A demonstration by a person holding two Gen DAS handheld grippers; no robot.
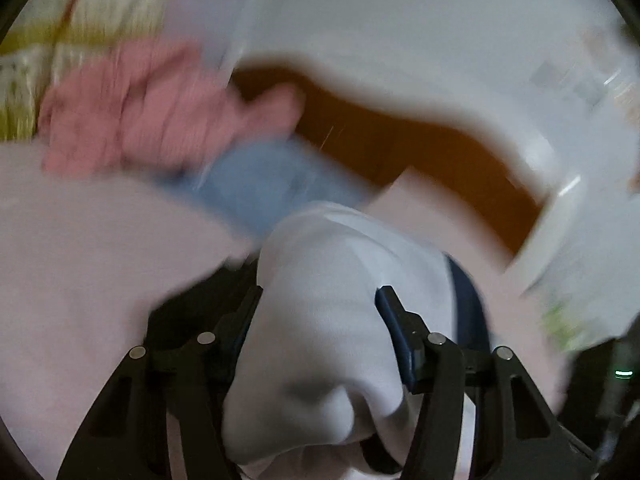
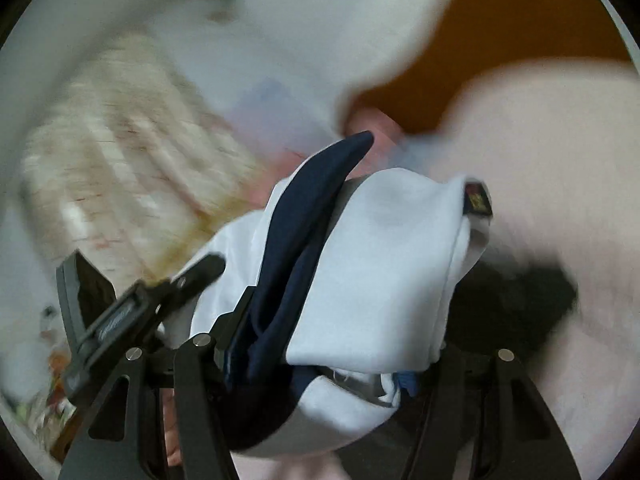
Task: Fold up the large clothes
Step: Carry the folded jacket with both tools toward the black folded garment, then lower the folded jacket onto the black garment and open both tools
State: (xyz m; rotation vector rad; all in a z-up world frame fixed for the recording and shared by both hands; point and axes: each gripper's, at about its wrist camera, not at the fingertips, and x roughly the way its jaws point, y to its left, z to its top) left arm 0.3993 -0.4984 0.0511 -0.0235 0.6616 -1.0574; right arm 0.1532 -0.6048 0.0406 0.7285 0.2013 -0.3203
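Two grippers, one garment: my left gripper (image 1: pixel 320 300) clamped on bunched white cotton shirt with navy trim (image 1: pixel 332 280); my right gripper (image 2: pixel 340 312) clamped on same shirt (image 2: pixel 380 264), lifted. Beyond: one pink garment (image 1: pixel 140 112), one blue folded cloth (image 1: pixel 260 184), brown surface (image 1: pixel 400 140). Background motion-blurred.

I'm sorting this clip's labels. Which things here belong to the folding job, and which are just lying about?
In the job:
white garment with navy trim, bunched
left gripper
right gripper

Lying about:
pink cloth
blue cloth
pale sheet
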